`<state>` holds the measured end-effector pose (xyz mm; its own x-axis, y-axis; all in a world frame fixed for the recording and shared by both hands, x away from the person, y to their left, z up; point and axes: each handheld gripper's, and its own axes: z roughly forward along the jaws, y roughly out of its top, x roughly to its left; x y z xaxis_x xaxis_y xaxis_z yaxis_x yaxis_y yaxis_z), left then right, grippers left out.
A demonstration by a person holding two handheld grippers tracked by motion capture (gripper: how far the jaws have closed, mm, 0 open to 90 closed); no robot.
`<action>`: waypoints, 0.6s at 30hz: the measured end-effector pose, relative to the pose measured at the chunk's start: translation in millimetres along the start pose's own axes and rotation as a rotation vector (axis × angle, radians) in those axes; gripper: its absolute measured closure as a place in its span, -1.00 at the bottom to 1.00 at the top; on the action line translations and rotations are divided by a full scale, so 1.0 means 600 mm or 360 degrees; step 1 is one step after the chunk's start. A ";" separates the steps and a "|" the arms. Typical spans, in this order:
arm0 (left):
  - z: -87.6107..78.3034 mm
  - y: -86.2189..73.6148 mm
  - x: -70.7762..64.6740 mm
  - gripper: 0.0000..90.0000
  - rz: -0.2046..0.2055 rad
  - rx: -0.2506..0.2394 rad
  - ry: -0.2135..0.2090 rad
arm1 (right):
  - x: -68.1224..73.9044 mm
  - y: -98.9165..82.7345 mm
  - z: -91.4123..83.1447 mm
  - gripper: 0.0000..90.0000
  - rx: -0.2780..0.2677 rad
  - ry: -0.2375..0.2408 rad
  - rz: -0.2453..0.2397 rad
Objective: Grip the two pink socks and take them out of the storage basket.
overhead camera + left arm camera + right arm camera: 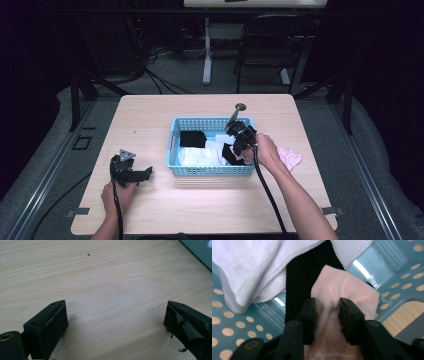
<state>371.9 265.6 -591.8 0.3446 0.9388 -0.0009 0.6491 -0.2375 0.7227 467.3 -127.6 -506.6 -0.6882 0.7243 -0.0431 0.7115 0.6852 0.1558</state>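
Note:
A light-blue perforated basket (210, 170) stands mid-table, holding white cloth (197, 156) and black cloth (192, 138). My right gripper (240, 150) reaches down into its right end. In the right gripper view the right gripper (327, 307) is shut on a pink cloth (344, 287), bunched between the pads. The pink cloth lies over a black knit piece (307, 272), next to white cloth (249, 265) on the basket floor (402, 277). My left gripper (143, 174) rests on the table left of the basket. It stands open (115, 312) over bare wood with nothing between its fingers.
Another pink cloth (291, 158) lies on the wooden table (150, 120) just right of the basket, behind the right hand. A cable grommet (240, 106) sits behind the basket. A dark chair (270, 45) and a table leg stand beyond the far edge.

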 end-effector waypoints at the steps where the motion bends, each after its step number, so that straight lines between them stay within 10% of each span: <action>1: 0.000 0.000 0.000 -0.89 0.0001 0.0001 0.0000 | 0.000 -0.001 0.002 0.79 0.0014 0.0011 0.0003; 18: 0.000 0.000 0.000 -0.89 0.0000 0.0000 0.0000 | -0.006 -0.006 -0.102 0.90 -0.0275 0.0117 0.0081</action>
<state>371.9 265.6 -591.8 0.3445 0.9388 -0.0007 0.6490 -0.2376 0.7228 458.5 -137.0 -446.4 -0.6651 0.7457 0.0403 0.7148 0.6200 0.3235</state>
